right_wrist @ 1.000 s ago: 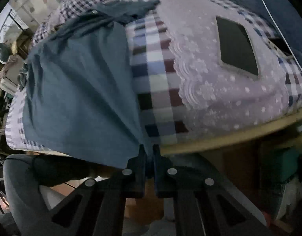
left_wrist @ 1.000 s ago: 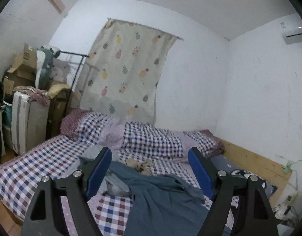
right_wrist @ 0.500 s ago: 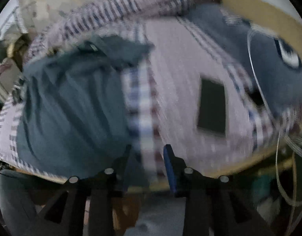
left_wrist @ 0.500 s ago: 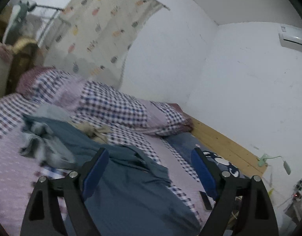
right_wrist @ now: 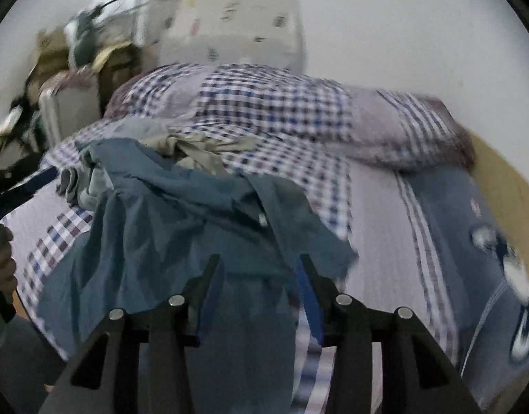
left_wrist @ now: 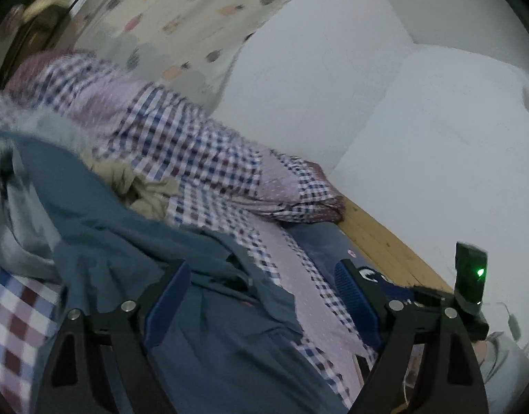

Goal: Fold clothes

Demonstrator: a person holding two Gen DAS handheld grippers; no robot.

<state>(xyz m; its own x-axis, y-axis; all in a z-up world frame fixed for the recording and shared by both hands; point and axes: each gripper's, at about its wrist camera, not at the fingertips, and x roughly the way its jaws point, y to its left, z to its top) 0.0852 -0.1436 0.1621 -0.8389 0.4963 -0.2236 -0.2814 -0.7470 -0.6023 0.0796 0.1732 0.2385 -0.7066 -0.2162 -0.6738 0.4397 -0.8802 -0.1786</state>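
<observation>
Left wrist view: your left gripper [left_wrist: 261, 293] hangs over the blue-grey garment [left_wrist: 133, 238] with its jaws spread wide and nothing between them. That garment lies crumpled across the checked bedsheet [left_wrist: 16, 321], reaching the bed's near edge. A beige garment [left_wrist: 140, 186] sits bunched beyond it, toward the checked pillows [left_wrist: 181, 145]. In the right wrist view, your right gripper [right_wrist: 259, 276] also hovers above the blue-grey garment [right_wrist: 181, 227], jaws apart and empty. A hand [right_wrist: 2, 262] shows at the left edge.

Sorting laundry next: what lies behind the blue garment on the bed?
Behind the blue garment a crumpled beige garment shows, then checked pillows. Its lower part is covered by blue cloth.
</observation>
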